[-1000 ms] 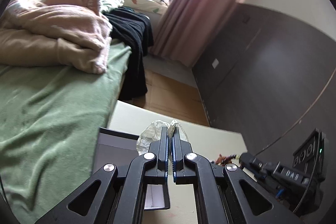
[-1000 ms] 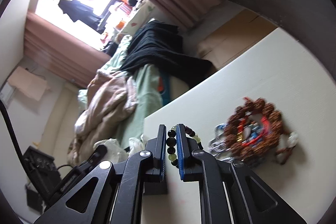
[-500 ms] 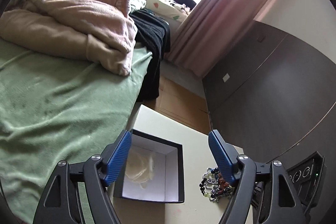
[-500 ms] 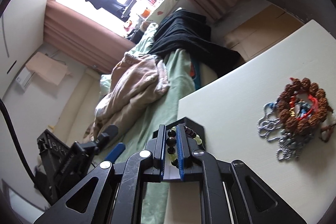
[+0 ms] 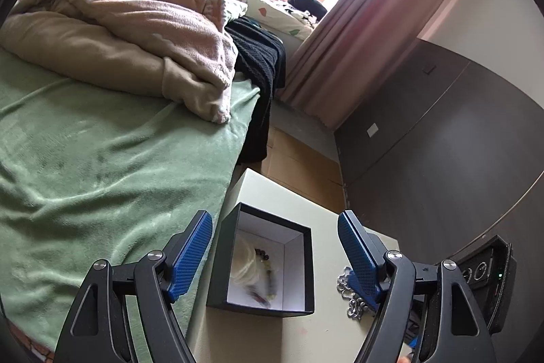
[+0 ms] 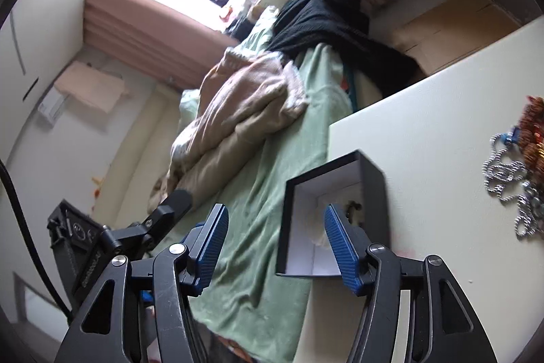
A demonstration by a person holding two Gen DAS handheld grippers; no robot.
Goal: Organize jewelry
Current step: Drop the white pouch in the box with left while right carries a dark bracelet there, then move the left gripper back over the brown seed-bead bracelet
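- Nearest to me, the left gripper (image 5: 274, 249) is spread wide and grasps nothing; it hangs above the black box (image 5: 261, 303).
- The right gripper (image 6: 273, 242) is also released, its blue pads wide apart, empty, and hovering by the same box (image 6: 372, 189).
- Inside the box, on its white lining, lies a beaded bracelet (image 5: 267, 274) next to a pale crumpled wrapping (image 5: 243, 266); the beads look blurred.
- Just beside the box on the white table (image 6: 425, 131) lies a silver chain (image 6: 506, 179), touching a brown beaded bracelet (image 6: 533, 128) at the edge of view.
- I judge that the chain is light, limp and slippery: it will sag and may slip out, so it is better to pinch a bunched part.
- The brown beads seem hard and round; I would close across the strand, not on one bead.
- Farther away is the bed with a green sheet (image 5: 102, 159).
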